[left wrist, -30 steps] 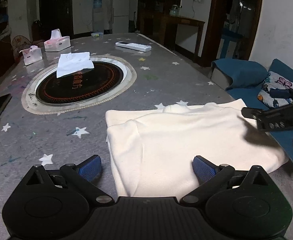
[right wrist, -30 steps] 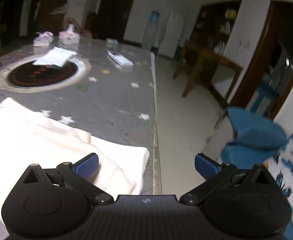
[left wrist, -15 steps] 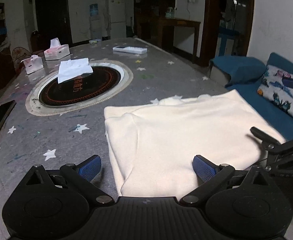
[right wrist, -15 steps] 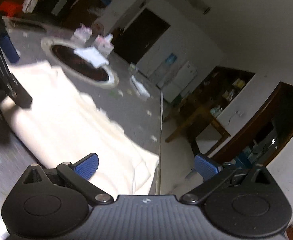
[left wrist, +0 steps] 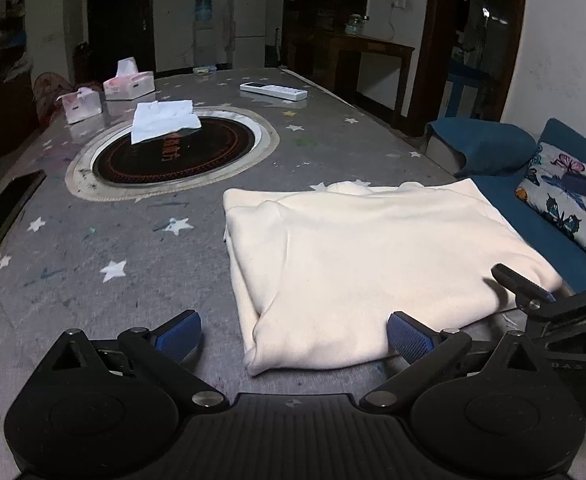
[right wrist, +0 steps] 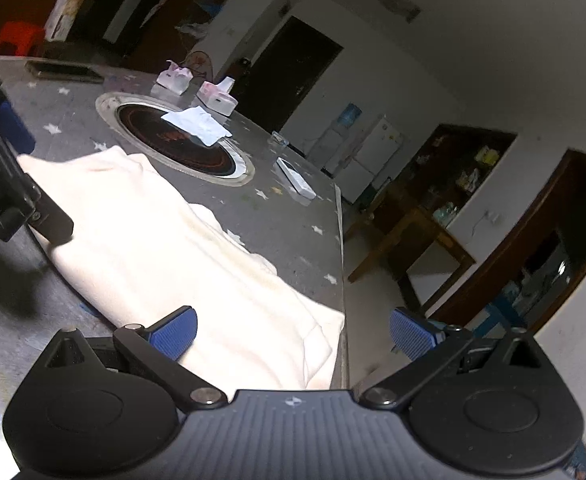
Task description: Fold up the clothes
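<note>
Since a second ago, the right tool [left wrist: 533, 296] has swung down from above the garment's far right edge to its near right corner, and the left wrist view has closed in slightly on the cloth.

Left wrist view: the left tool [left wrist: 293, 338] hovers low over the table [left wrist: 93, 248] with its blue pads [left wrist: 179, 336] spread wide, holding nothing. The cream garment [left wrist: 373, 256] lies folded into a rough rectangle on the star-patterned table, its near fold between the two pads. The right tool's black finger lies at the garment's near right corner; whether it touches the cloth I cannot tell. Farther back sit a round inset hotplate [left wrist: 173, 156] with a white cloth [left wrist: 161, 120] on it, two tissue boxes [left wrist: 129, 84], a remote [left wrist: 273, 91] and a phone [left wrist: 5, 208] at the left edge.

Right wrist view: the right tool [right wrist: 293, 334] is tilted, its pads [right wrist: 175, 332] wide apart and empty. The garment [right wrist: 165, 248] stretches toward the table's edge, with the left tool [right wrist: 33, 216] at its far end.
</note>
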Demonstrator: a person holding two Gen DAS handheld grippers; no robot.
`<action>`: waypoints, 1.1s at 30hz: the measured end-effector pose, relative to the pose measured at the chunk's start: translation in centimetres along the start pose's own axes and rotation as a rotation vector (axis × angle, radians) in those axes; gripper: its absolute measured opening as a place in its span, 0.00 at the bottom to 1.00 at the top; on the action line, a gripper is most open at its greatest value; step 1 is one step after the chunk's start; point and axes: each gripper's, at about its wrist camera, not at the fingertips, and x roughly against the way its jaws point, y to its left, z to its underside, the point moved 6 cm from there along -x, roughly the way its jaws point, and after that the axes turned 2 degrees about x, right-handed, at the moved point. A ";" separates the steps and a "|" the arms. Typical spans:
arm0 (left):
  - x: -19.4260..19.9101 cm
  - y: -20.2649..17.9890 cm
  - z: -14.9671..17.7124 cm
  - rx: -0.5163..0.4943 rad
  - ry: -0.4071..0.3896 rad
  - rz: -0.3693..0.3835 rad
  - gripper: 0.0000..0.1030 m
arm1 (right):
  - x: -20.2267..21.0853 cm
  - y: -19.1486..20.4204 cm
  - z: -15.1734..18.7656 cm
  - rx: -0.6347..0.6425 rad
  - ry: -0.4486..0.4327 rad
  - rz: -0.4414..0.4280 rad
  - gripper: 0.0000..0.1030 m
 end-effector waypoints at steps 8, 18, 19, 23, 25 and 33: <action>1.8 0.2 0.7 0.009 -0.013 -0.009 1.00 | 2.2 -0.3 1.4 -0.093 0.042 -0.063 1.00; 4.2 0.1 2.0 0.016 -0.028 -0.005 1.00 | 4.4 -0.2 2.7 -0.284 0.106 -0.188 1.00; 4.4 0.1 2.2 0.019 -0.028 -0.006 1.00 | 4.6 -0.2 2.8 -0.302 0.111 -0.202 1.00; 5.1 0.0 2.8 0.027 -0.030 -0.003 1.00 | 5.0 -0.1 3.0 -0.390 0.131 -0.252 1.00; 5.5 -0.1 3.1 0.031 -0.030 0.001 1.00 | 5.3 -0.1 3.3 -0.427 0.139 -0.267 1.00; 6.3 -0.3 4.3 0.049 -0.022 0.005 1.00 | 6.4 0.4 3.8 -0.497 0.156 -0.305 1.00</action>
